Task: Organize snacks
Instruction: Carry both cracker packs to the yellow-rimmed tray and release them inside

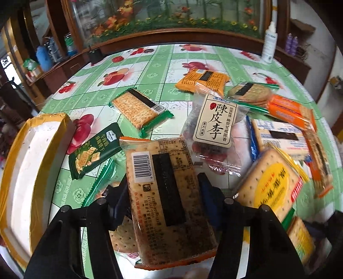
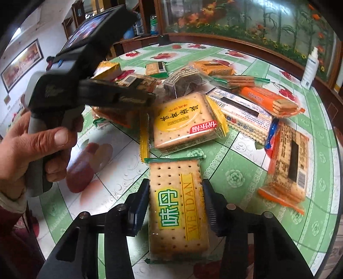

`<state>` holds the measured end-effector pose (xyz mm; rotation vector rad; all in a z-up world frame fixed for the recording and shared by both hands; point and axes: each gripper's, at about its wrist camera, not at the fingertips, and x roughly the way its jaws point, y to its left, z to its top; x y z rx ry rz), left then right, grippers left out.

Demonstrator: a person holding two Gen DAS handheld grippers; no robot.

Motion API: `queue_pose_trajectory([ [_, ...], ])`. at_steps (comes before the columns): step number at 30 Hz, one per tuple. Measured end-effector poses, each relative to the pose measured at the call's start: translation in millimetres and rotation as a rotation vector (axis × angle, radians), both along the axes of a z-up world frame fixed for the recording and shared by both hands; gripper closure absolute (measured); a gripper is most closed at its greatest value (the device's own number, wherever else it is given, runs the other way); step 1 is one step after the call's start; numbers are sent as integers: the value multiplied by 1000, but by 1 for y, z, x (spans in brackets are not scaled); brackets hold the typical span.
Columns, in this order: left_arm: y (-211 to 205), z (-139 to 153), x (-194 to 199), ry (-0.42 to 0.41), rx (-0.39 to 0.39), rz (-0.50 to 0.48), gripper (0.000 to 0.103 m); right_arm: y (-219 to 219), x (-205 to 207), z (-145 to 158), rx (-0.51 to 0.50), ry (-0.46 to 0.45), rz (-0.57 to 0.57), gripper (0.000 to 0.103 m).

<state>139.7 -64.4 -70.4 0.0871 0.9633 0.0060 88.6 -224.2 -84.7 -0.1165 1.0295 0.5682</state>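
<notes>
Round table (image 1: pixel 150 70) with a green-check, fruit-print cloth, wooden cabinet with a flower-painted glass panel (image 1: pixel 167 17) behind its far edge. White bottle (image 1: pixel 269 43) stands at the far right edge, small dark cup (image 1: pixel 95 56) at the far left edge.

Snack packs lie scattered over the middle and right of the table; a yellow-rimmed white tray (image 1: pixel 25 171) sits at the left edge, nothing visible in it.

Left gripper (image 1: pixel 164 188): jaws pinching a clear-wrapped cracker pack with a barcode and a black label strip (image 1: pixel 165 193), one pad on each long side. Pack is tilted, its far end raised over the clutter near the table's near edge. From the right wrist view a hand (image 2: pixel 27 146) holds that gripper's handle (image 2: pixel 90 90) over the left part of the pile.

Right gripper (image 2: pixel 175 206): jaws pinching the green-trimmed WEILDAN cracker pack (image 2: pixel 178 210) by its long sides, near the near edge. Whether it touches the cloth, cannot tell.

Nearby loose items: dark green biscuit pack (image 1: pixel 94 150) just beside the tray, green-edged cracker pack (image 1: pixel 139 107) toward the middle, plum bag with a cream label (image 1: pixel 216 122) at the middle, yellow-label cracker pack (image 2: pixel 184 122) just beyond the WEILDAN pack, orange packs (image 2: pixel 270 100) toward the right edge.
</notes>
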Motion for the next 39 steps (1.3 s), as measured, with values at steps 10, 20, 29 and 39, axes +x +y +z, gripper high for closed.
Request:
queue_pose_trajectory([
  [10, 37, 12, -30, -56, -115, -30, 47, -9, -11, 16, 156, -9, -46, 54],
  [20, 84, 40, -65, -143, -111, 20, 47, 12, -10, 33, 259, -20, -24, 54],
  [29, 156, 53, -97, -196, -125, 157, 47, 78, -6, 55, 317, -49, 81, 55],
  [39, 243, 50, -113, -227, -138, 348, 47, 170, 16, 69, 422, -25, 191, 55],
])
